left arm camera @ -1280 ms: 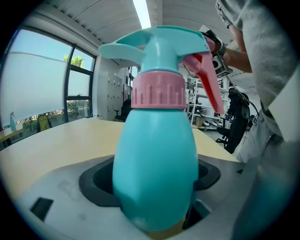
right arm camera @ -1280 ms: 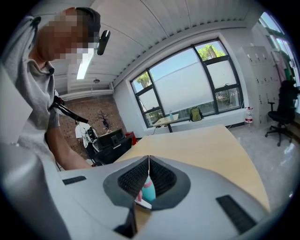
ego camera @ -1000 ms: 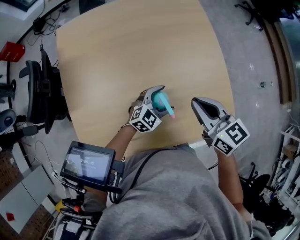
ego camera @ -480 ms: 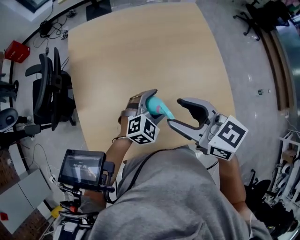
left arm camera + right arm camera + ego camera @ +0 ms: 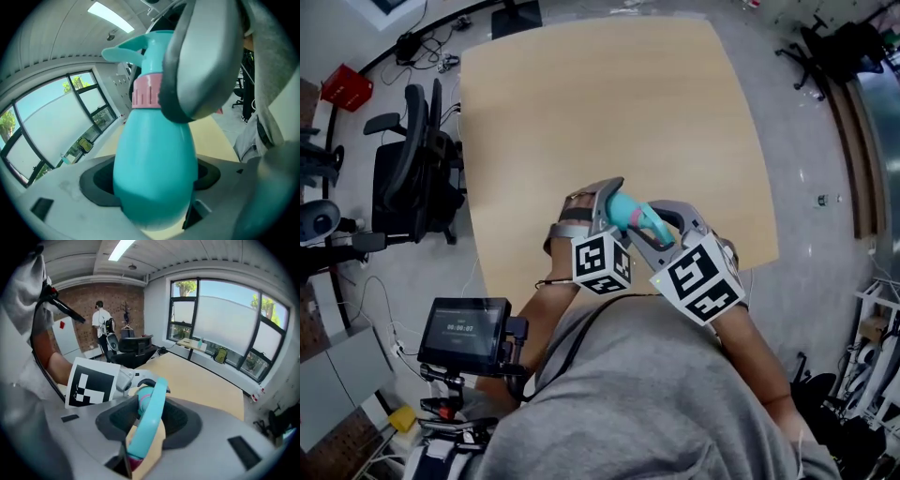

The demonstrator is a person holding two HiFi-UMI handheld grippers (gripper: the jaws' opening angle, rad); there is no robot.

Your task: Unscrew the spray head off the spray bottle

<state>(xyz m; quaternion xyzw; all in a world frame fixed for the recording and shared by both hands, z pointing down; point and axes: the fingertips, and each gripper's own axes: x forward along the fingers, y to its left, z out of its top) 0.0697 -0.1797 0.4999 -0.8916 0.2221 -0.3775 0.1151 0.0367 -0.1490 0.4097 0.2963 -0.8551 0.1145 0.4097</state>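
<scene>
A teal spray bottle [image 5: 622, 206] is held up above the table's near edge, and my left gripper [image 5: 609, 192] is shut on its rounded body [image 5: 154, 168]. A pink collar [image 5: 146, 91] joins the body to the teal spray head [image 5: 136, 49]. My right gripper [image 5: 656, 230] has come in from the right; its jaws have just been closing, with the spray head [image 5: 149, 423] between them. Both pads rest against the head's sides. One grey right finger [image 5: 206, 61] covers part of the head in the left gripper view. The left gripper's marker cube [image 5: 91, 383] shows just behind.
The wooden table [image 5: 609, 103] stretches away beyond the bottle. Black office chairs [image 5: 412, 178] stand off its left side. A small screen [image 5: 469, 333] hangs at the person's left hip. In the right gripper view a person [image 5: 101, 319] stands far off by a brick wall.
The right gripper opened, swung left to the bottle and closed round the spray head. The left gripper lifted the bottle a little and tilted it.
</scene>
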